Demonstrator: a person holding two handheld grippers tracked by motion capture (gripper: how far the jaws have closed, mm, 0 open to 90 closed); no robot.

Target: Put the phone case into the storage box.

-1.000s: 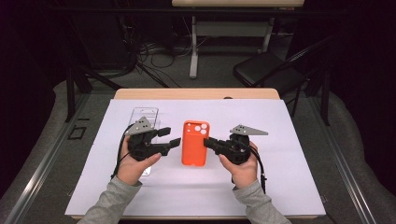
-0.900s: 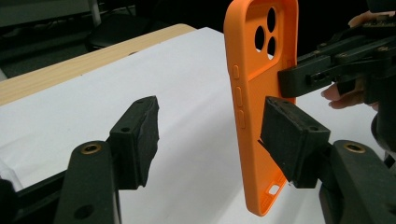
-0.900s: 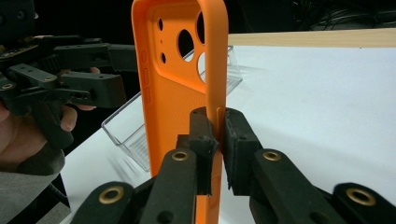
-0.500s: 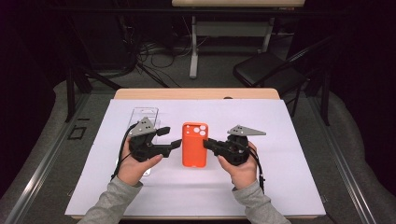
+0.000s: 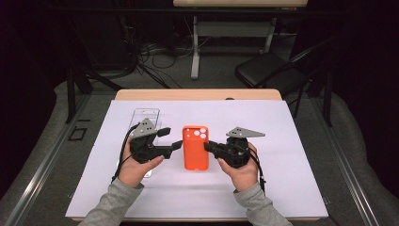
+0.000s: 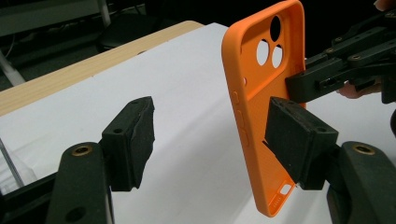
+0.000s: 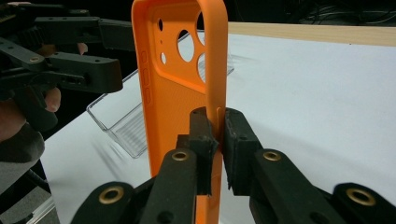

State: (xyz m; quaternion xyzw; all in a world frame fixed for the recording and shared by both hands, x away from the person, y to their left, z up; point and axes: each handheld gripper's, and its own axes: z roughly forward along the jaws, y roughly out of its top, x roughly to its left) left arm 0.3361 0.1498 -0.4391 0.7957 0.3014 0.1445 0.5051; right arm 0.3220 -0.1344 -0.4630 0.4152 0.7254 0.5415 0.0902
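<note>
An orange phone case (image 5: pixel 195 147) lies level over the middle of the white sheet, camera holes toward the far side. My right gripper (image 5: pixel 207 147) is shut on its right rim; in the right gripper view the two pads pinch the thin edge of the case (image 7: pixel 177 93) at the right gripper (image 7: pixel 216 135). My left gripper (image 5: pixel 171 139) sits at the case's left side with its jaws spread, having just been opening. In the left gripper view one pad (image 6: pixel 299 140) is beside the case (image 6: pixel 261 107) and the other stands far off, so the left gripper (image 6: pixel 217 135) holds nothing.
A clear plastic case (image 5: pixel 143 115) lies on the white sheet (image 5: pixel 291 141) behind my left hand, also in the right gripper view (image 7: pixel 126 126). The wooden table edge (image 5: pixel 197 94) runs along the far side. A black chair (image 5: pixel 268 75) and cables stand beyond.
The left gripper's jaws have spread wider beside the case. Both hands and the orange case have stayed where they were.
</note>
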